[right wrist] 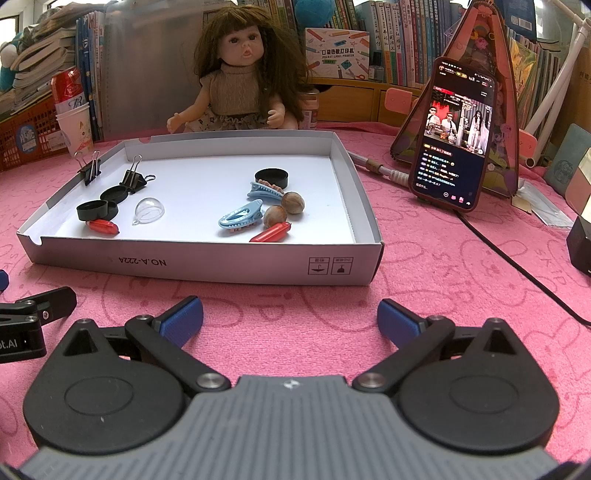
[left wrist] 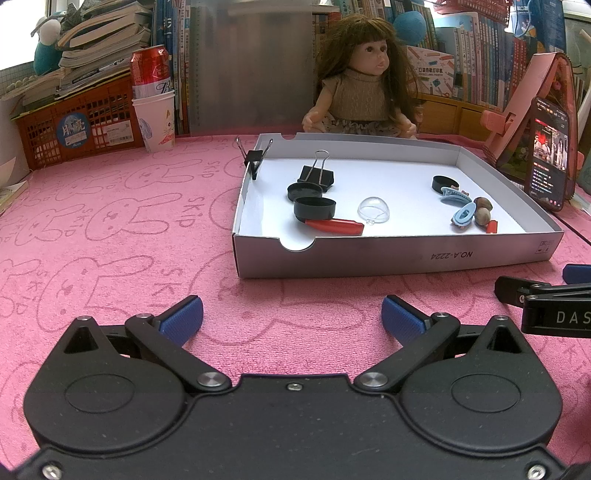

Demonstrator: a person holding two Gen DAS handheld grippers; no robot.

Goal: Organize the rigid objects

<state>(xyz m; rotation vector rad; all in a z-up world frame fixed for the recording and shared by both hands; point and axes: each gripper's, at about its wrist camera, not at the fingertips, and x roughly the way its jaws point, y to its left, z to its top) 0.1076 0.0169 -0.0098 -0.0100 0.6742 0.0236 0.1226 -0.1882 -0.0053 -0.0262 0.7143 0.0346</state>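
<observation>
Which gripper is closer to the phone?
Right. The right gripper hovers open before the box's right end, with the phone ahead to its right. The left gripper, also open, sits beside it on the far side, before the box's left end.

Doll (right wrist: 240,74) seated far centre on pink mat (right wrist: 424,280). Phone (right wrist: 456,136) propped far right, screen lit. Red can (left wrist: 150,70) in paper cup (left wrist: 155,120) far left, beside orange basket (left wrist: 74,127).

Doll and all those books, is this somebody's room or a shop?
Probably a home study desk, not a shop. Packed books line the back, a doll sits on a pink bunny-print mat, and a phone is propped up playing a video.
</observation>
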